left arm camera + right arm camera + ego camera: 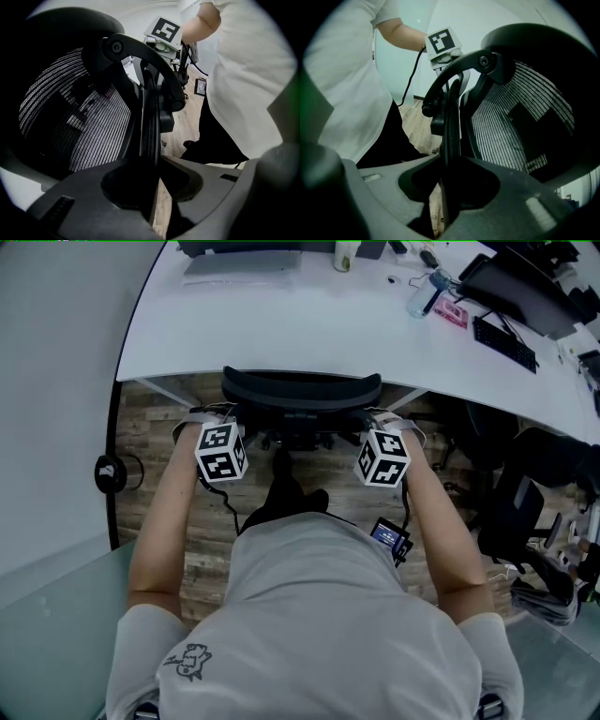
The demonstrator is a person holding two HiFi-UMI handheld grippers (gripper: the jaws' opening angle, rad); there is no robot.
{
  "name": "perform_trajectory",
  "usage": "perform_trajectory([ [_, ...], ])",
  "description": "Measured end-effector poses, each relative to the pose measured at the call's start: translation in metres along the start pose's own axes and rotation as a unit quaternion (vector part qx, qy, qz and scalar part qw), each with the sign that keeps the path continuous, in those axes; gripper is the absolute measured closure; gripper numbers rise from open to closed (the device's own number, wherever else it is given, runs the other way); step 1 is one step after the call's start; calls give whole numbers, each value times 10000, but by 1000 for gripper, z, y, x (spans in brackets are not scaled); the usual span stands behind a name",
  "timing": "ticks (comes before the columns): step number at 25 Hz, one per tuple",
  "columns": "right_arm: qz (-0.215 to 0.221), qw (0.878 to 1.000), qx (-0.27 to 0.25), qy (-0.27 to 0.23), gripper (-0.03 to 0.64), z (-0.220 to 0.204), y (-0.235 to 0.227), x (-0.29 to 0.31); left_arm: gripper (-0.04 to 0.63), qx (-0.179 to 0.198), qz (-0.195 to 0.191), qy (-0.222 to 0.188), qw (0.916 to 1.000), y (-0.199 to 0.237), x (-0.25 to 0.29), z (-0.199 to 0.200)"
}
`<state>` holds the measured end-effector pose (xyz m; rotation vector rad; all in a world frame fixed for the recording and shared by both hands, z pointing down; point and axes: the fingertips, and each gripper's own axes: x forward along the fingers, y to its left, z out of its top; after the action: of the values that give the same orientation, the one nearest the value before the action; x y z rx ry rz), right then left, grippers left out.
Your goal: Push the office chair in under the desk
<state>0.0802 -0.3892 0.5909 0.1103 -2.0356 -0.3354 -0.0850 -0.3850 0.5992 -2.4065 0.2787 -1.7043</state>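
White surface (309,324), curved front edge; wood floor (197,521) below; keyboard (506,343) and bottle (422,298) set well back from the edge.

1. Left gripper (152,161): jaws clamped on the thin side rim of the mesh backrest (84,126), which is held edge-on between them.
2. Right gripper (449,161): jaws clamped the same way on the opposite side rim.
3. Office chair (302,390): top of the backrest is seen just at the front edge of the surface. The seat is not seen and is judged to be underneath already. The push is judged nearly complete.

Handling notes:
- Both clamps are to be kept firm, since a thin rim is easily slipped off.
- Equal pressure is to be applied at each side, so that the chair is not swivelled on its castors.
- The push is to be kept level and slowed near the end.
- The backrest is to be stopped short of a knock against the surface edge.
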Motion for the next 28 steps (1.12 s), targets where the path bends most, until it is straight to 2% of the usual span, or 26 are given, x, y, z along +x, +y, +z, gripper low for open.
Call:
perform_trajectory([
  [14, -49, 9999, 144, 41, 502, -11, -58, 14, 486, 109, -26, -71, 9999, 61, 16, -3],
  [28, -70, 9998, 156, 60, 497, -12, -69, 18, 482, 148, 58, -98, 9998, 73, 18, -5],
])
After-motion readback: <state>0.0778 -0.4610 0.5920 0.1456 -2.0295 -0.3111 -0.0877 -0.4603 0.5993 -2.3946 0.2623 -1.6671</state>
